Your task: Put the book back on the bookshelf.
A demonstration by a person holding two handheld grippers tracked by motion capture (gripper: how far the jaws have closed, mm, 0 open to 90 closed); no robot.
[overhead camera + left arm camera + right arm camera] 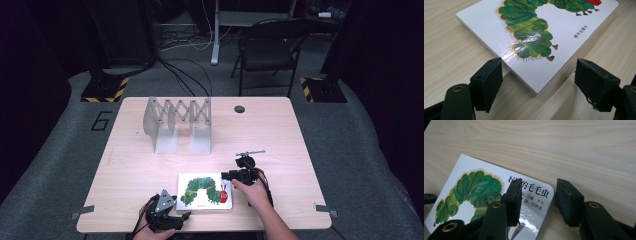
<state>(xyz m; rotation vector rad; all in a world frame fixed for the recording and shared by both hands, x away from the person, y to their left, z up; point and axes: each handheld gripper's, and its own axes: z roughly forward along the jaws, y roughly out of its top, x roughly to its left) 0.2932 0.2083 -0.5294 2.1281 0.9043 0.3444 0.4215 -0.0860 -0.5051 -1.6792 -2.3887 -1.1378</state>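
A white board book [205,190] with a green caterpillar on its cover lies flat near the front edge of the wooden table [130,165]. My left gripper [186,216] sits at the book's near left corner. Its jaws stand open on either side of that corner of the book [536,30] without touching it; the left gripper [539,72] rests low over the table. My right gripper [226,175] is at the book's far right corner. In the right gripper view one jaw lies over the cover of the book [474,190] and the other hugs its side edge, the right gripper [537,187] shut on that corner.
A grey metal accordion file rack [177,122] stands at the back left of the table. A round cable hole [239,109] sits at the back centre. Behind the table stand a folding chair [267,50] and stand bases with hazard stripes.
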